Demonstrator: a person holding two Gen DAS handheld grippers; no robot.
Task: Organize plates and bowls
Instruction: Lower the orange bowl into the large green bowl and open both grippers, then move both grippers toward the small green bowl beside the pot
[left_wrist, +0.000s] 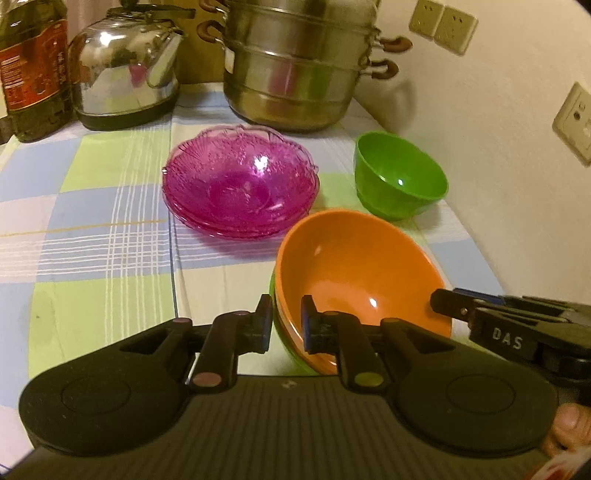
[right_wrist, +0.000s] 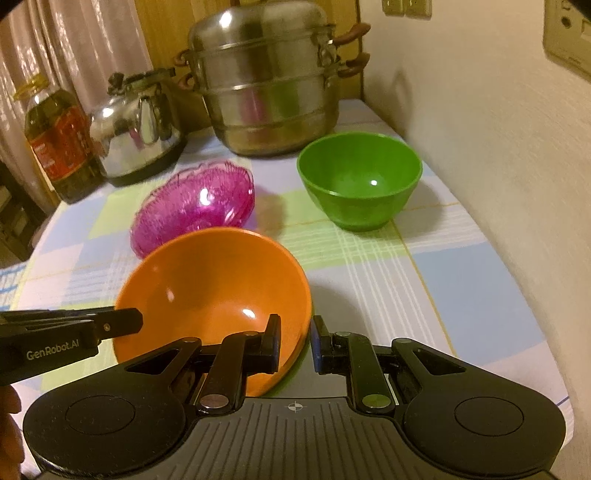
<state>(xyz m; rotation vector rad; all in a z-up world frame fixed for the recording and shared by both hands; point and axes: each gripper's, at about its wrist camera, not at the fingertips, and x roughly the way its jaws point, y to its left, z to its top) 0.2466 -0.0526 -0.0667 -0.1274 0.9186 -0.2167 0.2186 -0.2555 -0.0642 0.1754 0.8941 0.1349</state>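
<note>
Orange plastic fills the near foreground of both wrist views: an orange bowl (left_wrist: 354, 269) sits tilted, nested in a stack whose lower rims show orange and green at its left edge. The left gripper (left_wrist: 286, 325) has its two fingers closed narrowly on the stack's left rim, one pad outside and one inside the bowl. The right gripper (right_wrist: 295, 343) clamps the opposite rim the same way, its left finger inside the bowl and its right finger just outside. Each gripper's tip also shows at the edge of the other's view.

Beyond the stack, a pile of pink glass plates (left_wrist: 240, 184) rests on the checked tablecloth (left_wrist: 92, 221), near but apart from the orange bowl. A single green bowl (right_wrist: 360, 181) stands upright to the right, close to the wall (right_wrist: 498, 147) and apart from both piles.

At the back of the table stand a steel steamer pot (right_wrist: 266, 81), a shiny kettle (left_wrist: 125, 70) to its left, and an oil bottle (right_wrist: 59, 144) at the far left. Wall sockets (left_wrist: 443, 29) show above the pot. Part of a thumb (left_wrist: 569, 417) appears at the lower right of the left view.
</note>
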